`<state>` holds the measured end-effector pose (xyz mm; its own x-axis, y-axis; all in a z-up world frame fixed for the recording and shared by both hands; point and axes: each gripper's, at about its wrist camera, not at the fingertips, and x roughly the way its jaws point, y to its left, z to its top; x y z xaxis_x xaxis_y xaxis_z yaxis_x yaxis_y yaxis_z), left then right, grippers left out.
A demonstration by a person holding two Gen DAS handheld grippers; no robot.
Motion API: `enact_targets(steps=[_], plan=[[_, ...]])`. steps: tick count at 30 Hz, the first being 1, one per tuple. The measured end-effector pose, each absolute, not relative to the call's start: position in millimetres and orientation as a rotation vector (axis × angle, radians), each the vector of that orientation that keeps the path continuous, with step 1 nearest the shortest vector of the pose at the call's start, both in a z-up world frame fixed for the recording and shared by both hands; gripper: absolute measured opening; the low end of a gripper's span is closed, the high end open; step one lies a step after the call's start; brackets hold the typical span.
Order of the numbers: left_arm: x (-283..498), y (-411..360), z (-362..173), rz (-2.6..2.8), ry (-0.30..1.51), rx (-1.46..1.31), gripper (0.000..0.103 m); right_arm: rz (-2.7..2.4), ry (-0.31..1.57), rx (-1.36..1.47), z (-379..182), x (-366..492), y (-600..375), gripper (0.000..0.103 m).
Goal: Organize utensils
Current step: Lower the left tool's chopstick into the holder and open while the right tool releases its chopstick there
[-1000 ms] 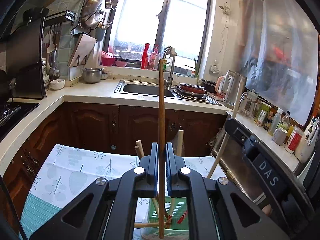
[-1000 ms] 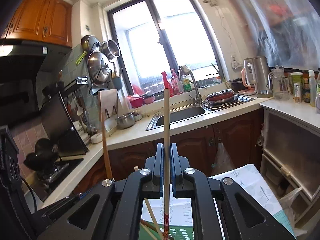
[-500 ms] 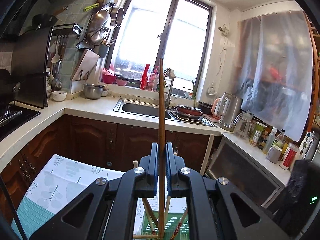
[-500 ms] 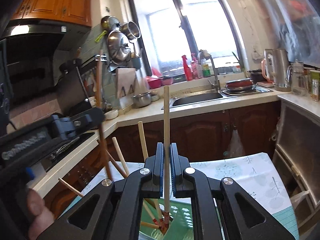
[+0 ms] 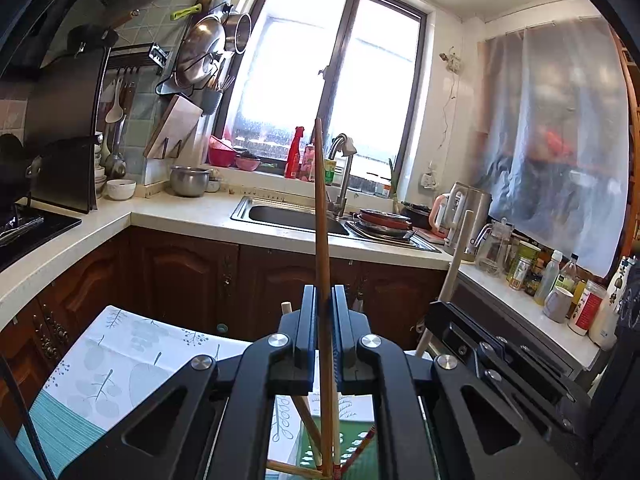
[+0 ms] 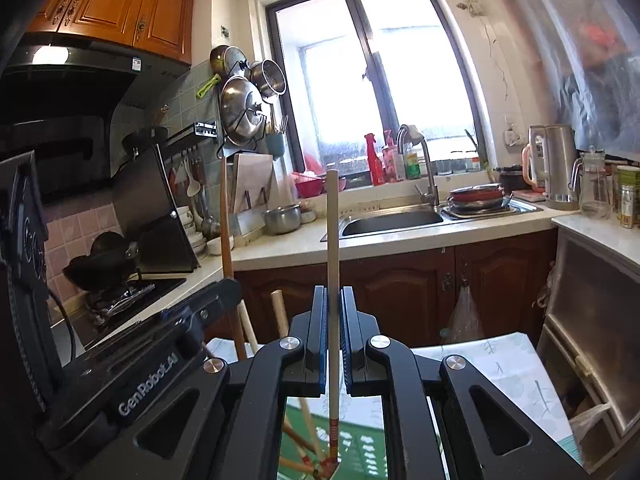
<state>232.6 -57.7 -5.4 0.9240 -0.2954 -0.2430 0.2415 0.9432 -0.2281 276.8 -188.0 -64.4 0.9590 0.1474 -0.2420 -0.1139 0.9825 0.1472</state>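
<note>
My left gripper (image 5: 324, 300) is shut on a brown chopstick (image 5: 321, 208) that stands upright, its lower end down in a green slotted holder (image 5: 352, 446). My right gripper (image 6: 333, 300) is shut on a pale chopstick (image 6: 333, 232) with a red-banded tip, also upright, its tip inside the green holder (image 6: 360, 452). Several other chopsticks lean in the holder. In the left wrist view the right gripper's black body (image 5: 500, 356) shows at the right with the pale chopstick (image 5: 456, 256). In the right wrist view the left gripper's body (image 6: 160, 360) shows at the left with the brown chopstick (image 6: 227, 240).
The holder stands on a table with a leaf-print cloth (image 5: 108, 368). Beyond it run dark wooden cabinets (image 5: 192, 280), a counter with a sink (image 5: 296, 216) and tap, a stove at the left, and a kettle (image 6: 554, 168), jars and bottles on the right counter.
The right gripper has come down with its pale chopstick, whose tip now sits in the green holder. The left gripper has tilted a little upward and still holds the brown chopstick.
</note>
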Motion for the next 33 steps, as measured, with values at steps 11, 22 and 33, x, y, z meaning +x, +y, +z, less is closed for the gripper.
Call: enact_targets(steps=[11, 22, 33], plan=[[231.4, -45.2, -4.8, -0.246, 0.260, -0.280, 0.004, 0.289, 0.405, 0.050, -86.5, 291.7, -157.8, 0.008], [223.0, -47.1, -5.7, -0.287, 0.244, -0.282, 0.004, 0.357, 0.459, 0.015, -99.0, 255.6, -153.8, 0.023], [223.8, -32.4, -3.6, -0.311, 0.356, -0.276, 0.004, 0.402, 0.512, -0.057, -114.2, 243.5, -130.2, 0.023]])
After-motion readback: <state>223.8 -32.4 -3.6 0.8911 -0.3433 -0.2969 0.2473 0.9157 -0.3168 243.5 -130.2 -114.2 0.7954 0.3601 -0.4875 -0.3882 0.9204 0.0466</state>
